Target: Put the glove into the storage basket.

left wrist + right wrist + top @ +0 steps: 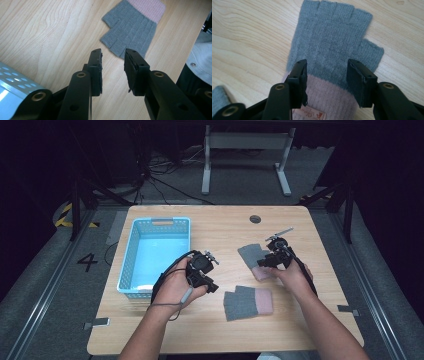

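Basket (156,255) on table (220,330), left half, nearer far-left corner. Two gloves right of it: one (248,302) toward near edge at centre, other (255,260) behind it, toward right edge, well apart from basket.

A light blue perforated basket (128,264) stands on the wooden table (220,332), just to the left of the left gripper (211,286). A grey fingerless glove (248,303) with a pink cuff lies flat just ahead of that gripper's jaws. A second glove (249,254) of the same kind lies beneath the right gripper (261,264), its cuff between the jaws. Beyond both grippers, a dark round grommet (255,219) sits in the tabletop.
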Tool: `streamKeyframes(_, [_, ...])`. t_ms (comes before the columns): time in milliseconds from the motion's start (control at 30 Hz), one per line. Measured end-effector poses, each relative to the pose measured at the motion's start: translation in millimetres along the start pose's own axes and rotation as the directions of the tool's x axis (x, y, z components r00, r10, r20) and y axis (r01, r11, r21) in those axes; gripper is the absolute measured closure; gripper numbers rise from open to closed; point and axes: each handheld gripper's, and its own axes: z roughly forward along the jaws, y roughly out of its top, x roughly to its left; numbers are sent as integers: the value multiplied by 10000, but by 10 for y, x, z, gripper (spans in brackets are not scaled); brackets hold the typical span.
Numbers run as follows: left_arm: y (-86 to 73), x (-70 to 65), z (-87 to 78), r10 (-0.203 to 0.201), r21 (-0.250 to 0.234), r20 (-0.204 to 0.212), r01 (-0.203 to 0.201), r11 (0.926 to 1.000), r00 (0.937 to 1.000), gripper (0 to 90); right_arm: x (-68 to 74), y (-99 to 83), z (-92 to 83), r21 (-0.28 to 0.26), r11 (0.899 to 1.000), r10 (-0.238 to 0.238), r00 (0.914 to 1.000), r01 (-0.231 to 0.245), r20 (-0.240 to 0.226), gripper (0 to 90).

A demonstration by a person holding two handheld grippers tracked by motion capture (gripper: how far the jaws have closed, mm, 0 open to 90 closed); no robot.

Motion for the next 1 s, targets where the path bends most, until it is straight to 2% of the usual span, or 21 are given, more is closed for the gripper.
streamKeyframes(300, [0, 3, 0, 8, -24, -1, -8, 10000, 10000, 684, -21, 89, 134, 228, 9991, 350, 9984, -360, 446, 488])
streamKeyframes(467, [-3, 9, 1, -12, -39, -10, 12, 10000, 10000, 684, 22, 104, 175, 376, 9990, 210, 9970, -238, 741, 495])
streamKeyframes(567, [-3, 8, 2, -12, -28, 1, 12, 10000, 10000, 684, 24, 100, 181, 355, 9989, 265, 9968, -292, 751, 517])
streamKeyframes(767, [0, 7, 5, 31, -10, 2, -31, 10000, 10000, 683, 34, 107, 183, 461, 9986, 207, 9957, -249, 902, 600])
streamKeyframes(867, [0, 9, 9, 29, -33, 12, -29, 10000, 10000, 684, 8, 110, 172, 483, 9982, 319, 9962, -358, 806, 717])
streamKeyframes(1000, [0, 11, 8, 11, -58, 12, -11, 10000, 10000, 685, -2, 115, 163, 581, 9976, 326, 9972, -366, 672, 791])
